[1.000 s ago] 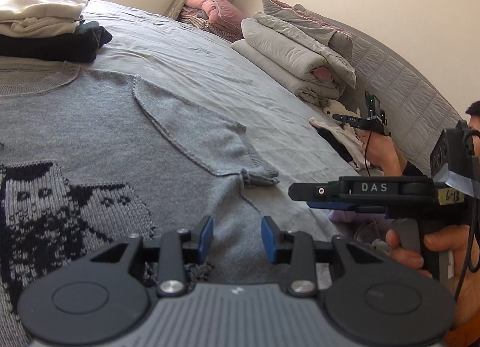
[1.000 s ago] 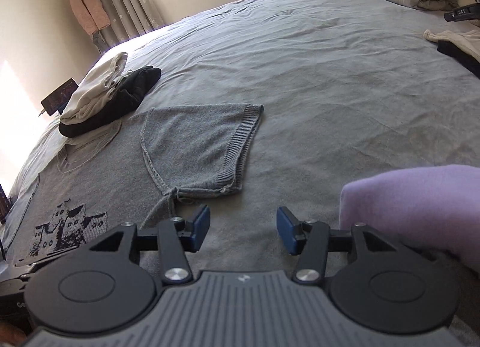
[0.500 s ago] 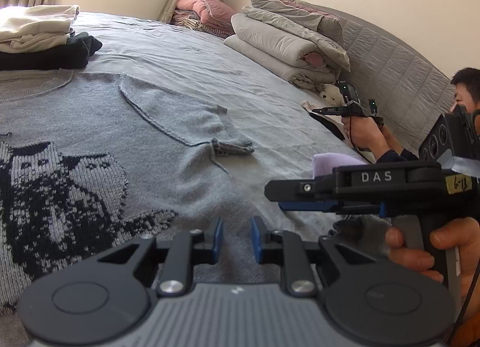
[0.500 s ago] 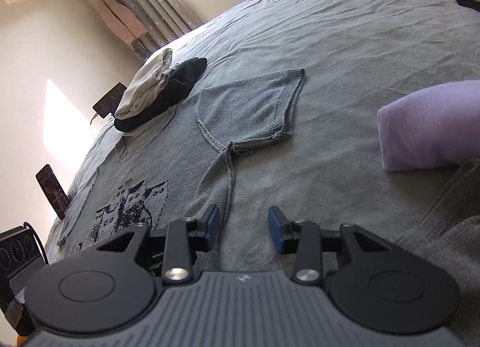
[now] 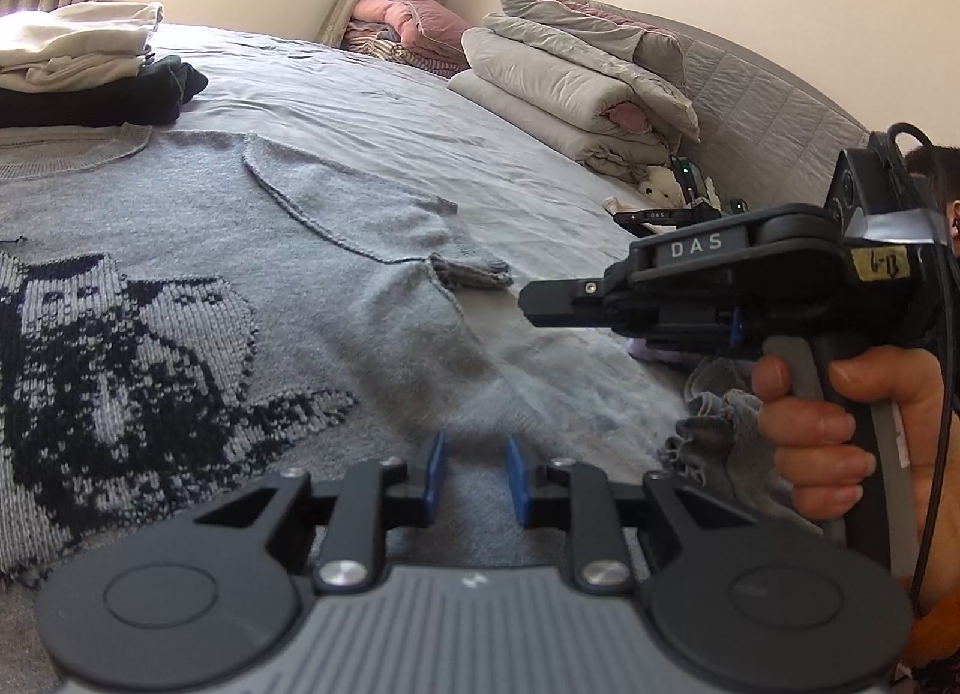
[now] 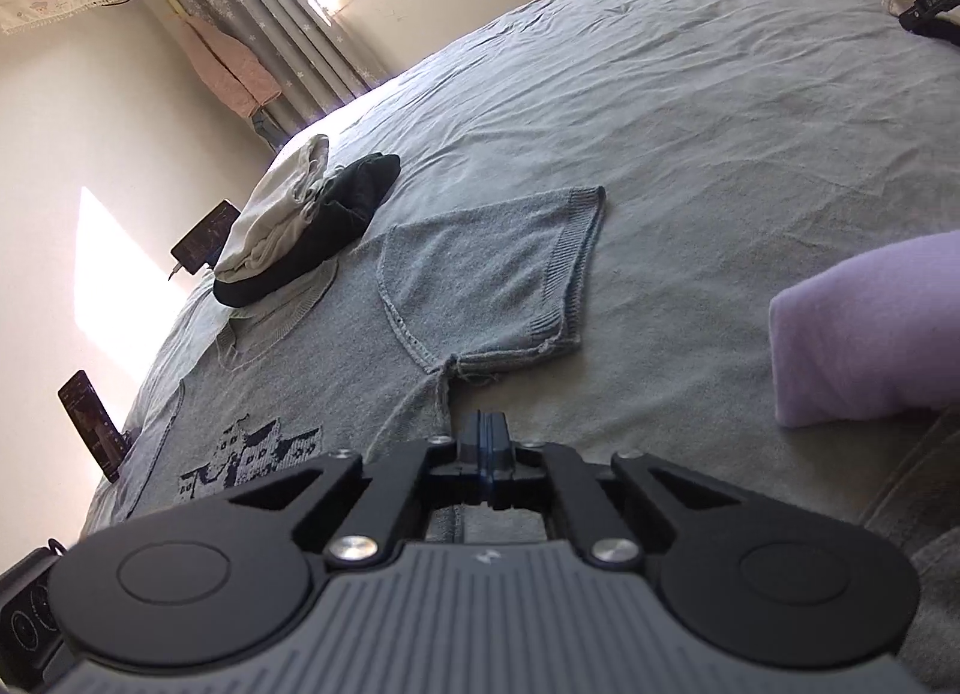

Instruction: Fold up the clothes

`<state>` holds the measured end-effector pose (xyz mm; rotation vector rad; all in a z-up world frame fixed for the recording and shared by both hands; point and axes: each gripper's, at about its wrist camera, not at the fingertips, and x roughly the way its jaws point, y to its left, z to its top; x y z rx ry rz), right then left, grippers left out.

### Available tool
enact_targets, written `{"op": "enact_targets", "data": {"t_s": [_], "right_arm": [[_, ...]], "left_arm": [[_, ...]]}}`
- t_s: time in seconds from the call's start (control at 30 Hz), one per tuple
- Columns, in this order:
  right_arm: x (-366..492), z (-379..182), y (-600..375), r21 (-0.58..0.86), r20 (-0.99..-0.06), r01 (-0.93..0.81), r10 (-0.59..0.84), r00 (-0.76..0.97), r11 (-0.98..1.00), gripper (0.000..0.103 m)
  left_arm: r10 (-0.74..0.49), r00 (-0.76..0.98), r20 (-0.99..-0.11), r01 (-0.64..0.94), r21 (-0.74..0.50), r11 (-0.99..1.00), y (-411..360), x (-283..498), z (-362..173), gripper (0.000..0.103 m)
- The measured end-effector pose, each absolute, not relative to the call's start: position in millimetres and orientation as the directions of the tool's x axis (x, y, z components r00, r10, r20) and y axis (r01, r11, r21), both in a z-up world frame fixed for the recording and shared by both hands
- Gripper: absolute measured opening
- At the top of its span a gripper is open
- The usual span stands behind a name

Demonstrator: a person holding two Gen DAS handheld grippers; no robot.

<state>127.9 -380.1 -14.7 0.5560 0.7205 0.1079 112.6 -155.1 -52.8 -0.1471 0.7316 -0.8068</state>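
Both tongs share one build — a ribbed grey body, two round black discs, black linkage arms with silver screws, and blue pads. The left tongs (image 5: 474, 475) show this; the right tongs (image 6: 483, 448) also carry a white "DAS" marking, a yellow handwritten label, grey tape and a black cable.

Ahead of you the grey bedsheet (image 6: 720, 112) lies bare and wide past the sweater's folded sleeve (image 6: 498, 280), so you have open room toward the middle of the bed. On your far left the stack of folded clothes (image 5: 78, 64) sits on the sweater's collar end and blocks that corner. To your right the lilac garment (image 6: 870, 328) lies close, and the piled quilts (image 5: 576, 88) fill the headboard side. Your right gripper (image 5: 528, 304) hangs just beside the left gripper (image 5: 474, 475), leaving little room between them.
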Motion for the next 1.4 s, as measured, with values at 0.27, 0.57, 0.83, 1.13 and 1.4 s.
{"op": "enact_targets", "data": {"t_s": [0.27,0.57,0.83,1.13,1.4], "right_arm": [[102,0,-383,0.475,-0.635,0.091,0.27,0.724,0.875,0.011],[67,20,-362,0.365,-0.673,0.083,0.201,0.712,0.927,0.011],[44,6,-366,0.427,-0.675,0.077,0.26,0.691,0.901,0.012],[55,-21,-360,0.578,-0.63,0.036,0.418,0.655,0.815,0.013],[73,-34,-355,0.684,-0.558,0.011,0.515,0.651,0.729,0.035]], "left_arm": [[-0.704,0.436,-0.561,0.585,-0.418,0.695,-153,102,-37,0.036],[-0.649,0.363,-0.668,0.577,-0.386,0.72,-191,80,-18,0.036],[-0.531,0.428,-0.732,0.516,-0.284,0.808,-208,72,-26,0.013],[-0.787,0.344,-0.513,0.32,-0.724,0.611,-131,94,-70,0.006],[-0.817,0.35,-0.459,0.316,-0.763,0.564,-123,88,-76,0.007]]}}
